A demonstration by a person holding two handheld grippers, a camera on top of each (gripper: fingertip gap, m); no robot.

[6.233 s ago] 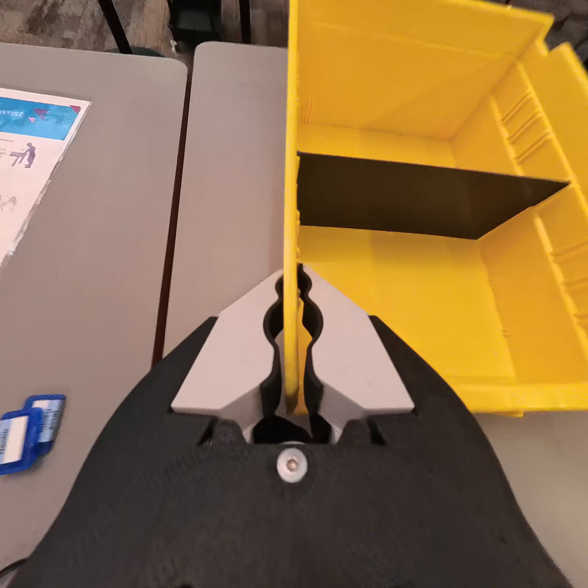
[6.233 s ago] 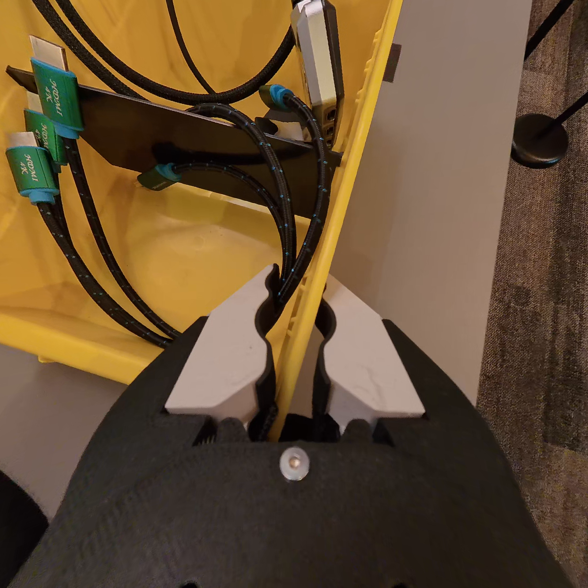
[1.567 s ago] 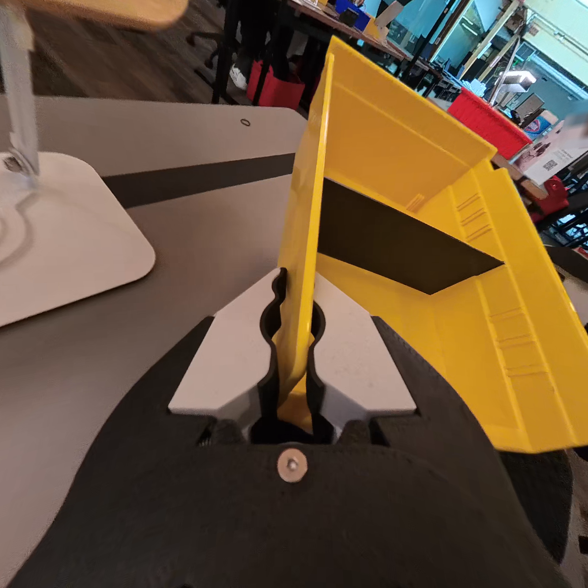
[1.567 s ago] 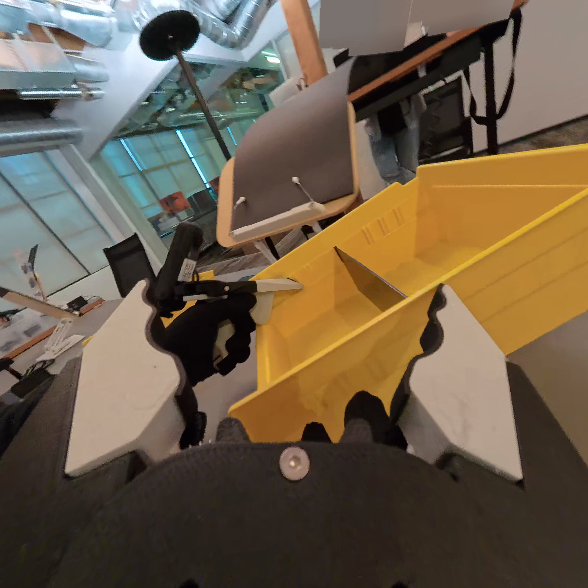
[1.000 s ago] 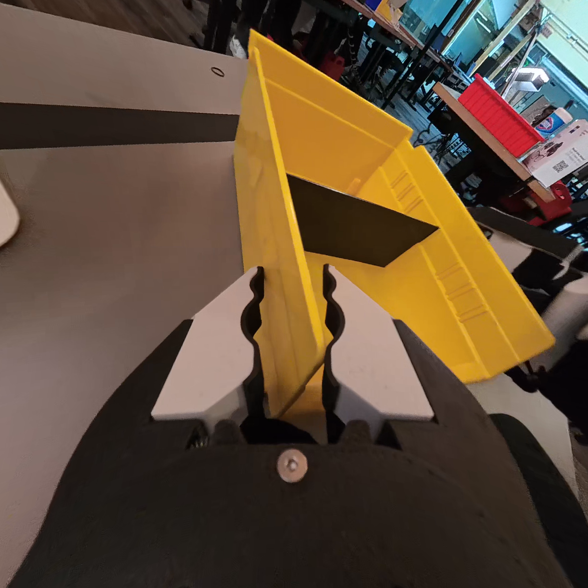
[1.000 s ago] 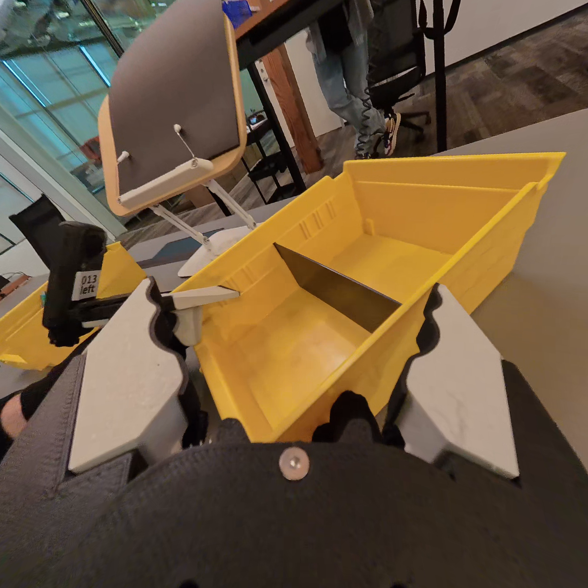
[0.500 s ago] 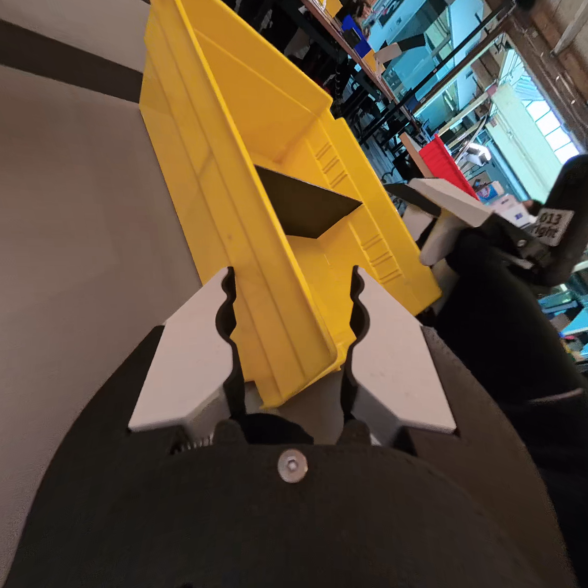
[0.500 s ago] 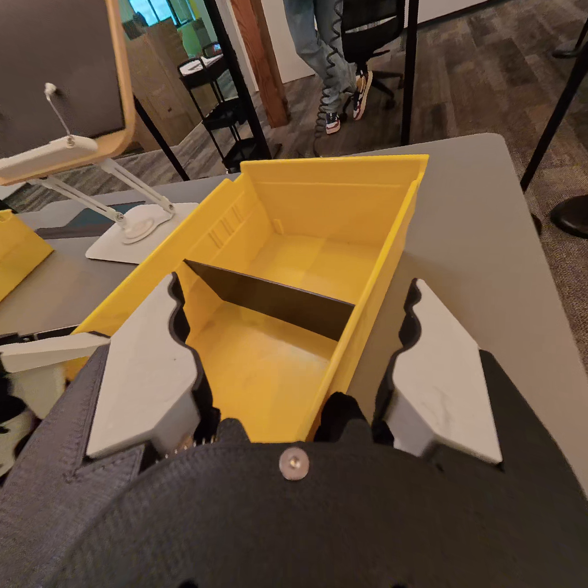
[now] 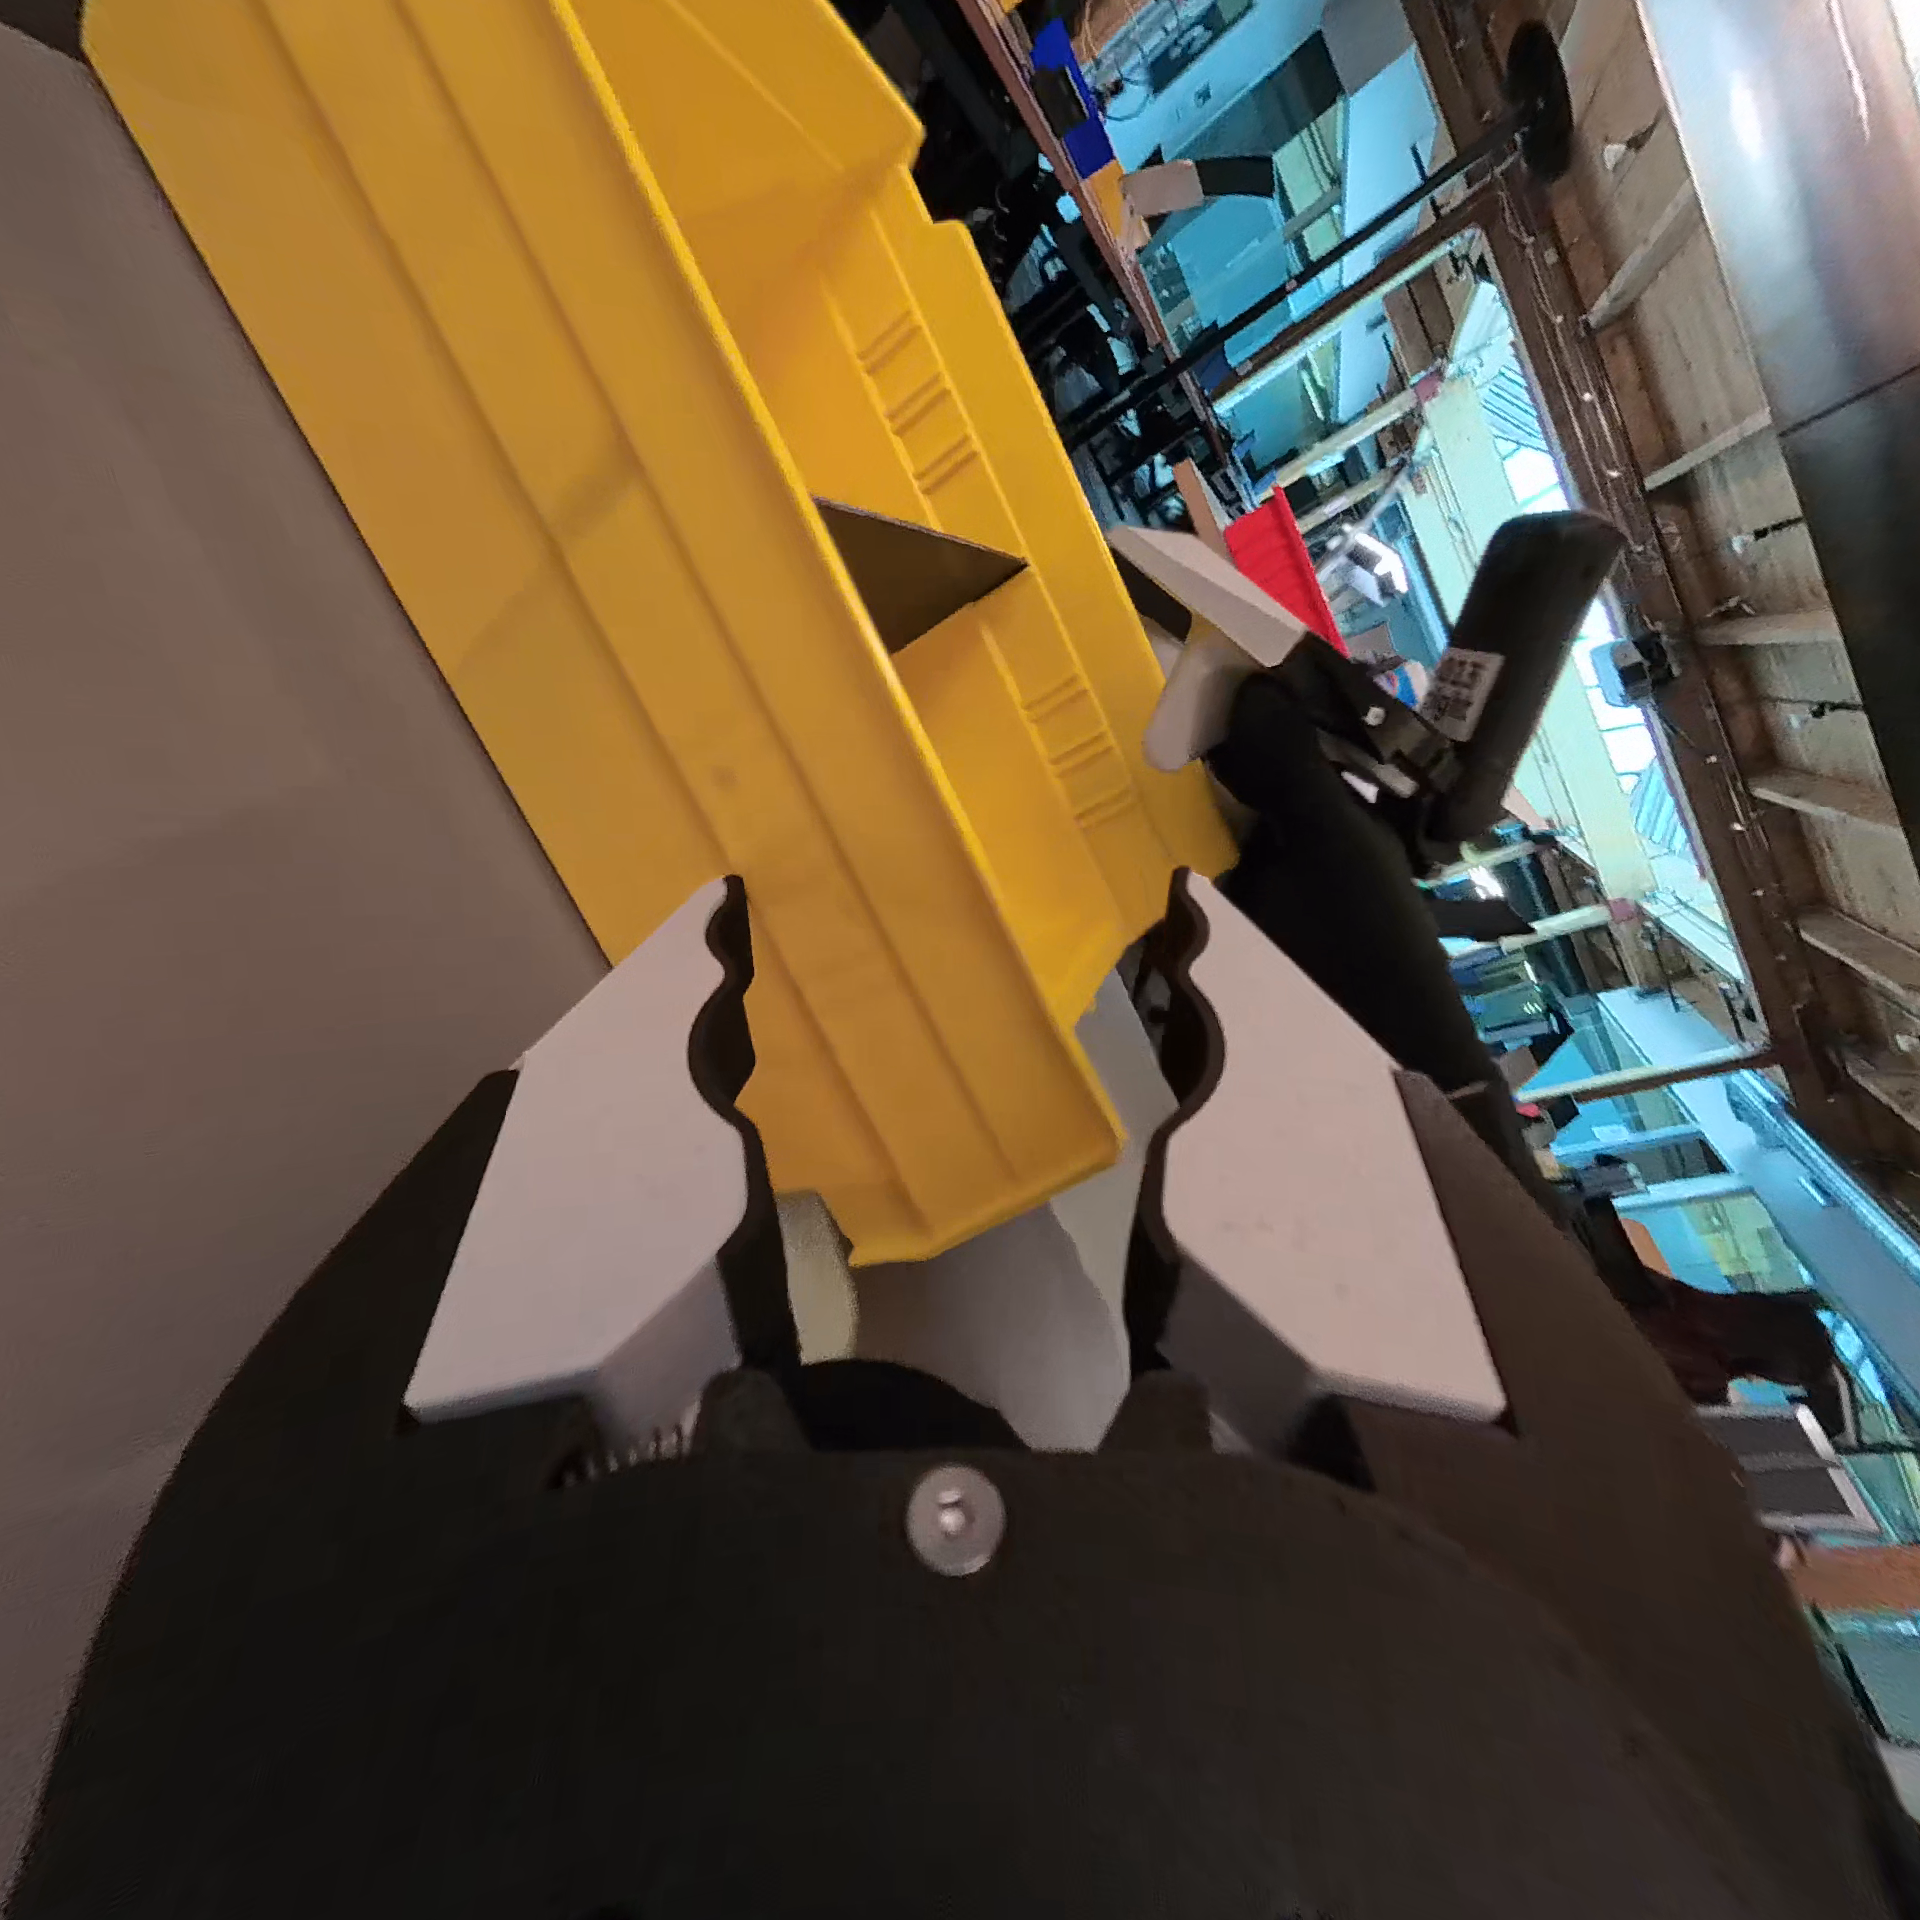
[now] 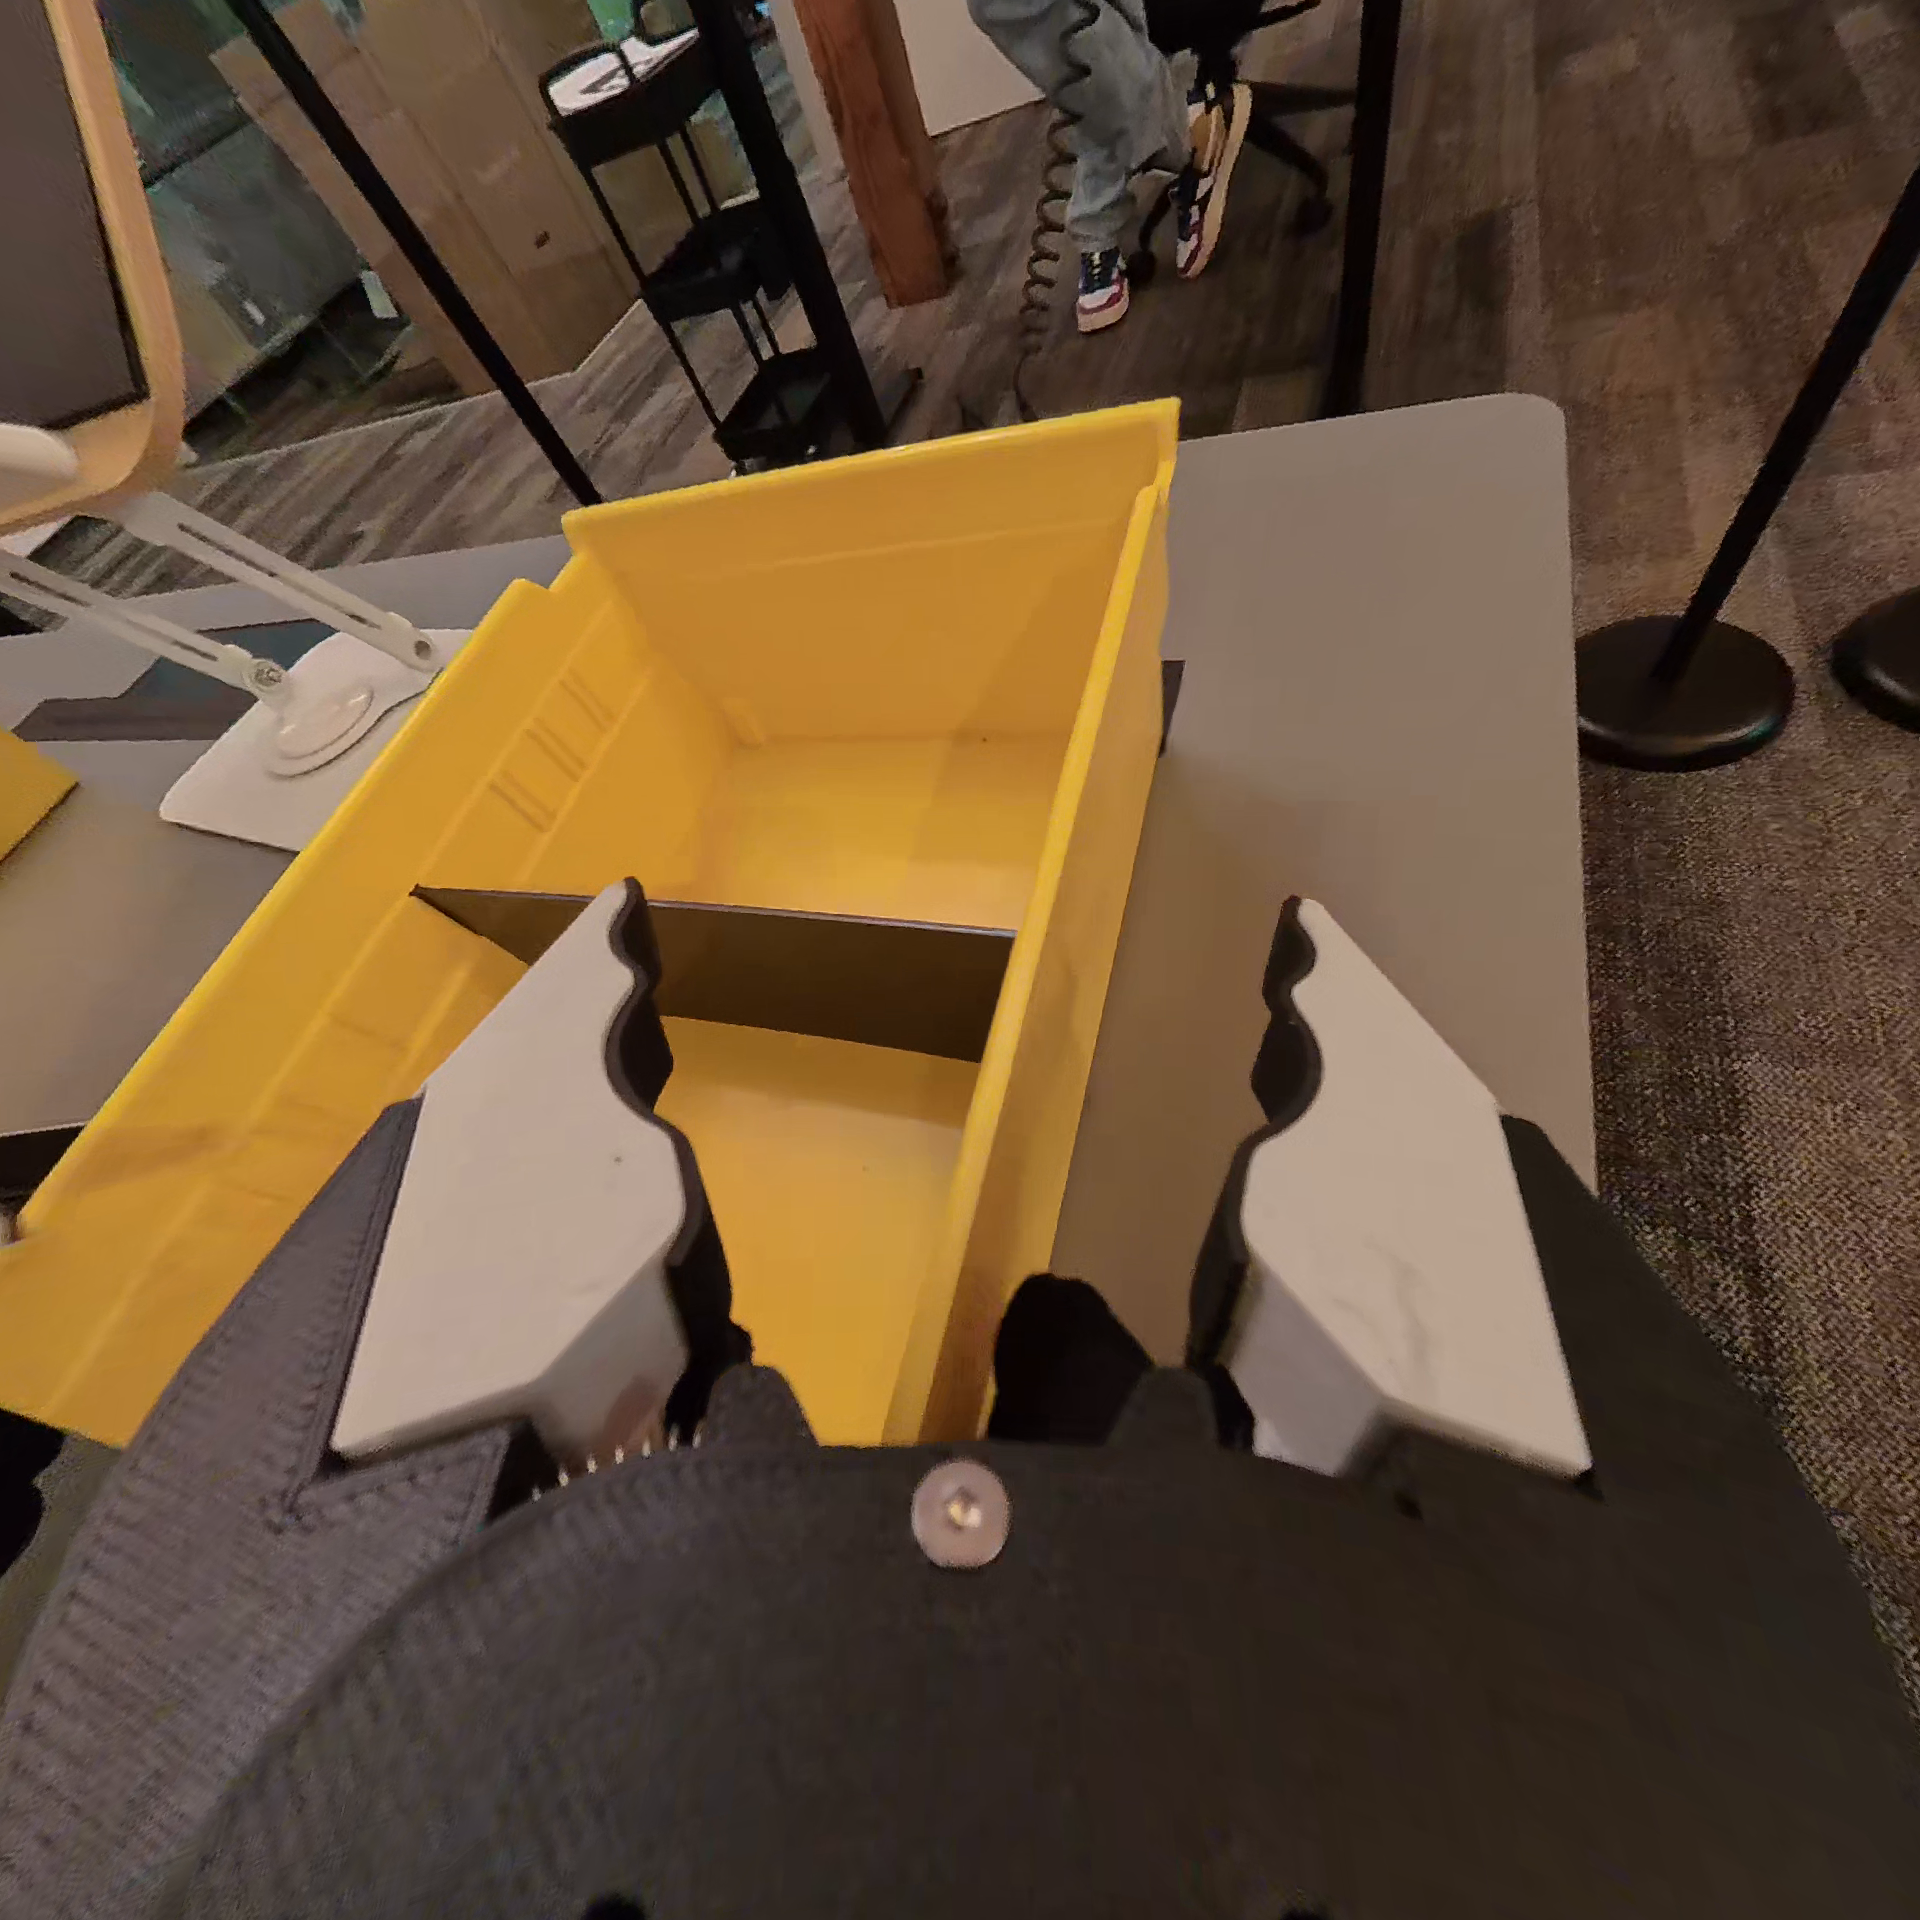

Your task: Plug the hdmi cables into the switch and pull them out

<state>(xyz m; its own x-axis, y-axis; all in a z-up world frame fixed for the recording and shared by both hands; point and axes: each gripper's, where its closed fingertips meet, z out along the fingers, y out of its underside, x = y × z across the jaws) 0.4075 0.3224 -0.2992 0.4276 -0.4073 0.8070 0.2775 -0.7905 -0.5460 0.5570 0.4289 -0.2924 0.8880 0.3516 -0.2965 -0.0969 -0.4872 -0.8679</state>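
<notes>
No HDMI cables or switch are in view. An empty yellow bin [image 10: 852, 603] with a black divider [image 10: 831, 966] rests on the grey table [image 10: 1351, 727]. My right gripper [image 10: 958, 902] is open and straddles the bin's right wall without touching it. My left gripper [image 9: 956, 894] is open, with the near corner of the bin [image 9: 582, 468] between its fingers. The left wrist view is rolled sideways. It shows the divider [image 9: 935, 582] and the right gripper [image 9: 1226, 644] beyond the bin's far side.
A white stand base [image 10: 312, 717] sits on the table left of the bin. Part of another yellow bin [image 10: 31, 790] shows at the far left. Black post bases [image 10: 1683, 686] stand on the floor to the right. A person's legs [image 10: 1122, 156] are far behind.
Both grippers were shut on the bin's side walls. Both are open now and the bin sits on the table. The cables and switch seen in it 6 s ago are gone.
</notes>
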